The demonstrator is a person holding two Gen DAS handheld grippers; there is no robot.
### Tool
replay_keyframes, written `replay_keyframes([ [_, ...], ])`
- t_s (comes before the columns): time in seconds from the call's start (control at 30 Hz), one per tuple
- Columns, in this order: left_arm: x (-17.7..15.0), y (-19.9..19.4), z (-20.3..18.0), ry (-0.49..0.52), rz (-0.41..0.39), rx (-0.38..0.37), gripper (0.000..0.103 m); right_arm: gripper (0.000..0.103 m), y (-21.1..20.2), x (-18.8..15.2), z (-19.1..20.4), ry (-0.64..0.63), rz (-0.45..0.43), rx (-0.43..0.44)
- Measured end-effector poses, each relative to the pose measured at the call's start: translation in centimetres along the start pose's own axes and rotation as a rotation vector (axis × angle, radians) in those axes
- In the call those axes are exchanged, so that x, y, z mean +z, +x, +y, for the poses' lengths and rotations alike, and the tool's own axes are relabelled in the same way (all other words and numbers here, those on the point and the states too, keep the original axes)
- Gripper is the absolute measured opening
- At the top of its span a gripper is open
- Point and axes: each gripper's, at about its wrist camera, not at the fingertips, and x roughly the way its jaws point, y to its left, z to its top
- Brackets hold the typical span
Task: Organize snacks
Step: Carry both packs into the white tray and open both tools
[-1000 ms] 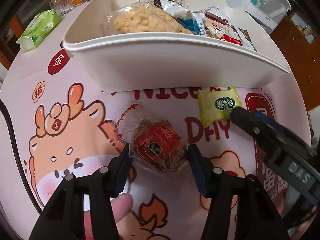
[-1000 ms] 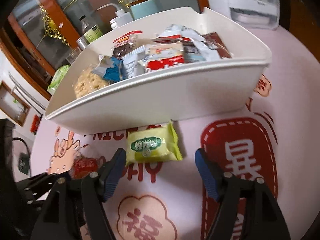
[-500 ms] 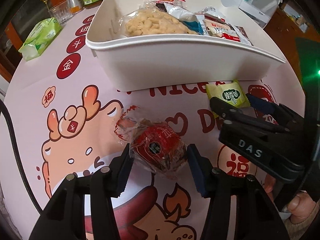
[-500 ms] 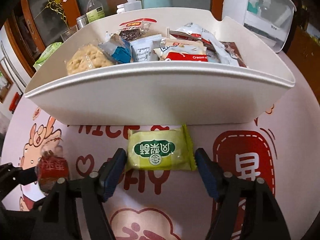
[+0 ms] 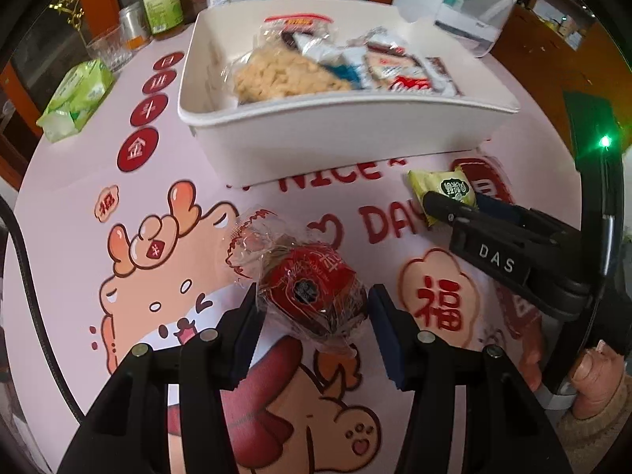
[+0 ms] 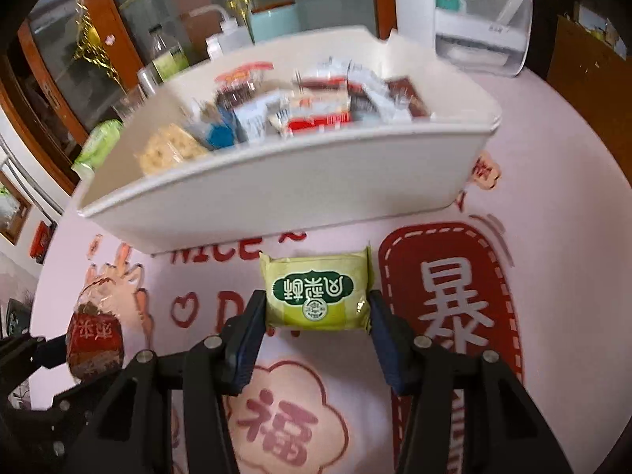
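Observation:
My left gripper [image 5: 314, 310] is shut on a red snack in clear wrap [image 5: 312, 292] and holds it above the pink cartoon tablecloth. My right gripper [image 6: 316, 308] is shut on a green snack packet [image 6: 316, 292], lifted off the cloth; it also shows in the left wrist view [image 5: 442, 191] with the right gripper's fingers [image 5: 446, 207] on it. The red snack shows at the left of the right wrist view [image 6: 94, 339]. The white bin [image 5: 335, 146] with several snacks stands just beyond both; it also shows in the right wrist view [image 6: 276, 193].
A green tissue pack [image 5: 75, 98], a glass [image 5: 106, 45] and bottles [image 5: 162, 4] stand at the back left. A white appliance [image 5: 454, 0] stands at the back right. The tablecloth [image 5: 158, 205] covers a round table.
Both grippers have closed on their snacks and risen; the bin now looks lower and farther in both views. The green packet has come up off the cloth.

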Motion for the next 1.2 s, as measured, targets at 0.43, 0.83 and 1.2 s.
replay_keyframes([
  [0.43,6.3,-9.5,-2.4,0.079,-0.216,-0.012,0.052,0.051,-10.5,5.3,-0.1,0.037,-0.305,0.044],
  [0.83,14.3,-13.7,-3.6,0.091,-0.374,0.058,0.052,0.052,-13.4,12.4,0.2,0.069,-0.444,0.019],
  [1.2,18.7,-7.9,-2.3,0.048,-0.301,0.155,0.052,0.053,-6.8,14.5,0.3,0.061,-0.318,-0.007],
])
